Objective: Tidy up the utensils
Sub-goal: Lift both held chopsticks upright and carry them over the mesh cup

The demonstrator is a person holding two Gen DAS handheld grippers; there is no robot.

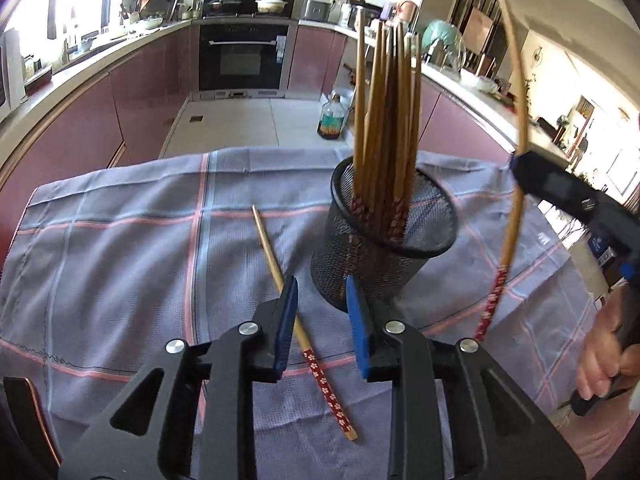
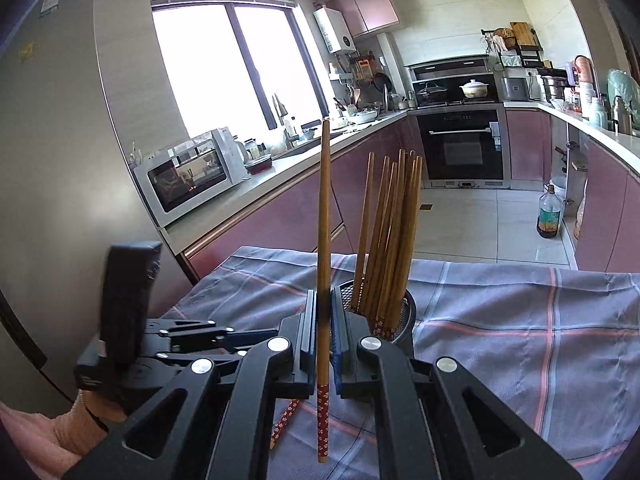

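A black mesh cup (image 1: 384, 236) stands on the checked cloth (image 1: 120, 264) and holds several wooden chopsticks (image 1: 390, 116) upright. One loose chopstick (image 1: 280, 280) with a red flowered end lies on the cloth left of the cup. My left gripper (image 1: 322, 312) is open, low over the cloth, its jaws either side of that chopstick's middle, just in front of the cup. My right gripper (image 2: 323, 320) is shut on another chopstick (image 2: 323, 216), held upright beside the cup (image 2: 406, 316). That held chopstick (image 1: 516, 160) also shows at the right of the left wrist view.
The cloth covers a small table whose far edge drops to the kitchen floor. A glass bottle (image 1: 332, 116) stands on the floor behind. Counters run along both sides, with an oven (image 1: 244, 56) at the back and a microwave (image 2: 192, 176) on the left counter.
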